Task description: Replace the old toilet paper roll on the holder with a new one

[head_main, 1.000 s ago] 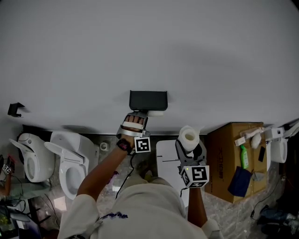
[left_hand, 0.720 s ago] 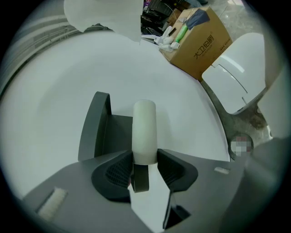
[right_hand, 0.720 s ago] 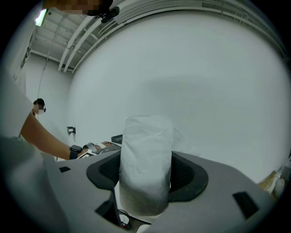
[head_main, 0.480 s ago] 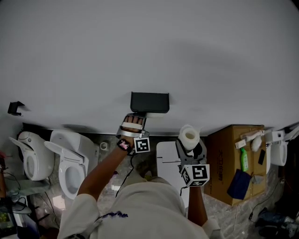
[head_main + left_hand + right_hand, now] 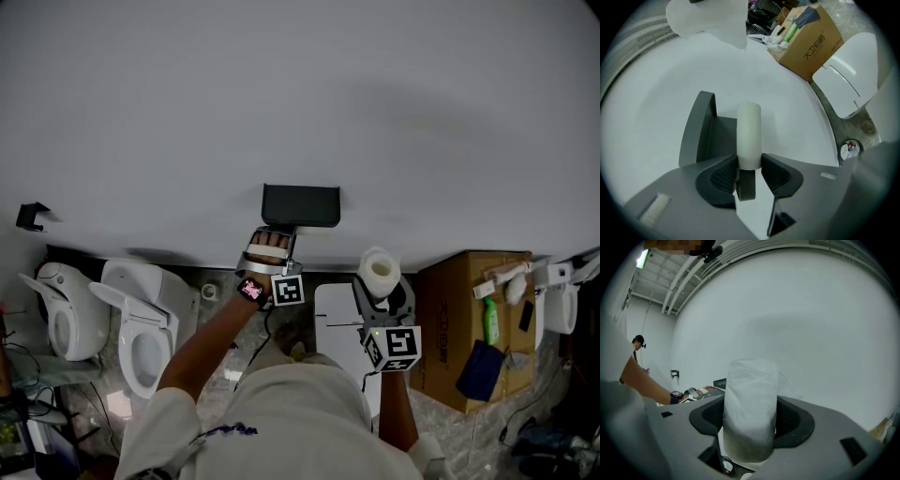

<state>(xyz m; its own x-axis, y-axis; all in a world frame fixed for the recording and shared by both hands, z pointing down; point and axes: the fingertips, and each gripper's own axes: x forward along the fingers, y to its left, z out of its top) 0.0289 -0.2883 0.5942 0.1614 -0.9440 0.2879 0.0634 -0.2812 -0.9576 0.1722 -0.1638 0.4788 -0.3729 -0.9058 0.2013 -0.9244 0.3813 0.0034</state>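
A black holder [image 5: 300,204] is fixed to the white wall. Its thin white old roll [image 5: 749,131] stands out from the holder [image 5: 701,126] between the pads of my left gripper [image 5: 749,171]. Those jaws are closing and both pads touch the old roll. In the head view the left gripper [image 5: 273,236] sits just under the holder. My right gripper [image 5: 380,284] is shut on a full new white roll [image 5: 380,270], held upright to the right of the holder. The new roll [image 5: 751,404] fills the right gripper [image 5: 751,427].
Two white toilets [image 5: 141,323] [image 5: 61,314] stand at the lower left. A cardboard box [image 5: 469,319] with a green bottle [image 5: 489,317] is on the right. A white lid [image 5: 336,319] lies below my grippers. A small black bracket [image 5: 31,218] hangs on the wall at far left.
Both grippers stay where they were, the left at the holder and the right holding the new roll. The white end below the holder shows less than before.
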